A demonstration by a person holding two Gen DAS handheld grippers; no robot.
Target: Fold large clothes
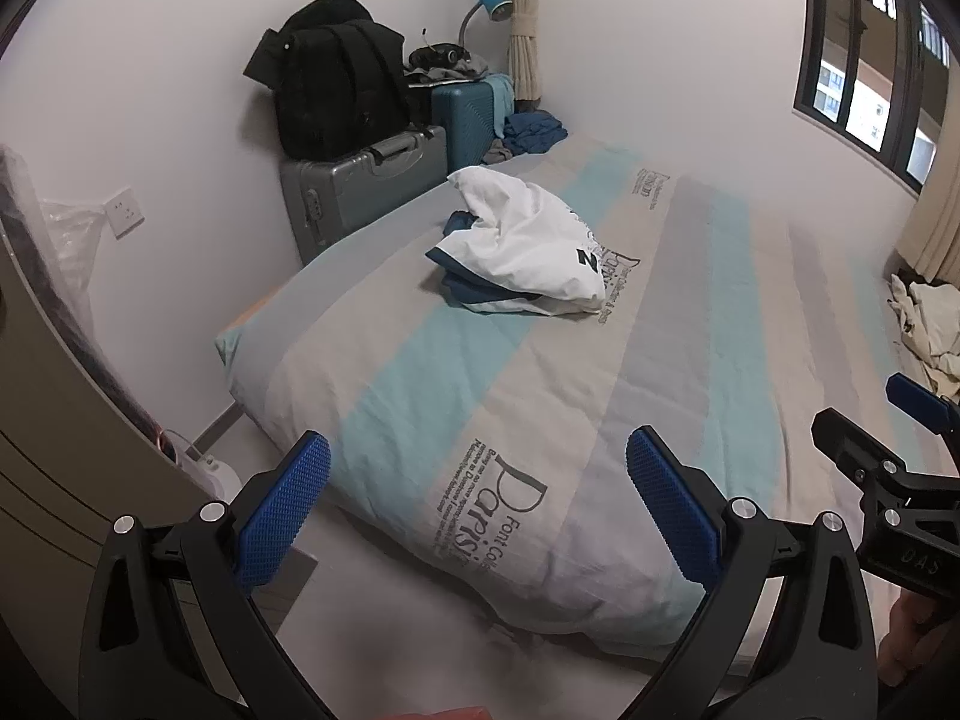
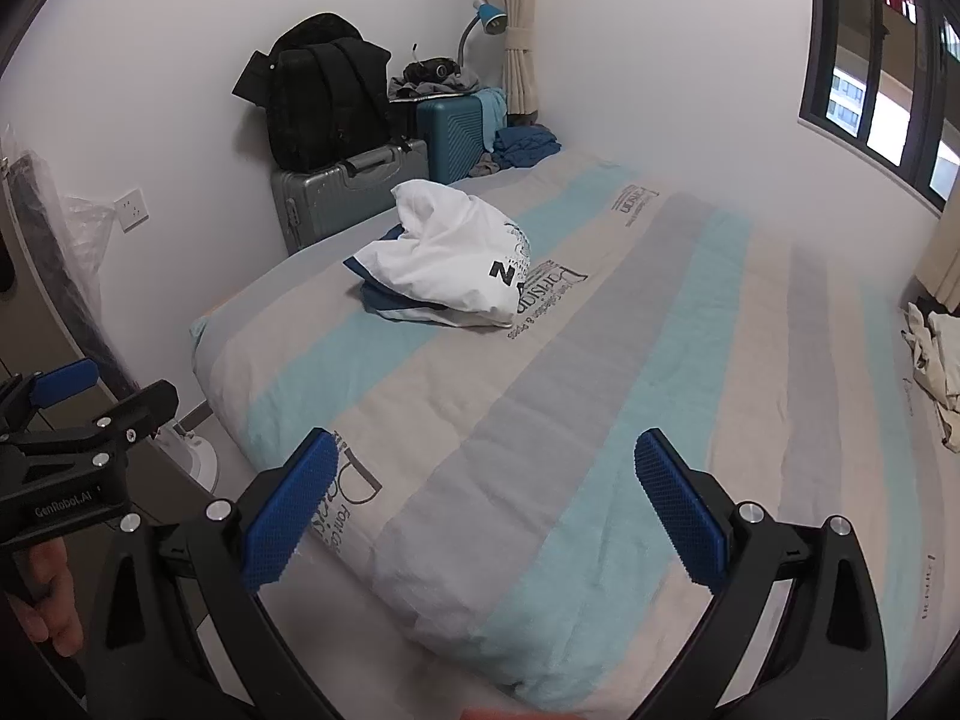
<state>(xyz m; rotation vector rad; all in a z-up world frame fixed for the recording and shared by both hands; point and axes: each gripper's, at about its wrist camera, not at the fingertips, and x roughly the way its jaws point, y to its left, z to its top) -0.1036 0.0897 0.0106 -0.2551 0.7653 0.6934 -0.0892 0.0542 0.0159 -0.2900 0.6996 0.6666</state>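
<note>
Both grippers, left [image 1: 478,501] and right [image 2: 485,498], hover fingers spread, empty, at the bed [image 2: 600,420] foot. Shirt [image 2: 447,267] lies crumpled mid-bed, well apart. Looks light, limp, non-slippery; best pinched at shoulder seams or hem corners.

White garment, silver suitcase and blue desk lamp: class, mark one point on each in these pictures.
white garment [image 2: 447,252], right wrist view, on its crumpled white upper layer.
silver suitcase [image 1: 354,186], left wrist view, on its front face.
blue desk lamp [image 1: 495,3], left wrist view, on its shade.
</note>
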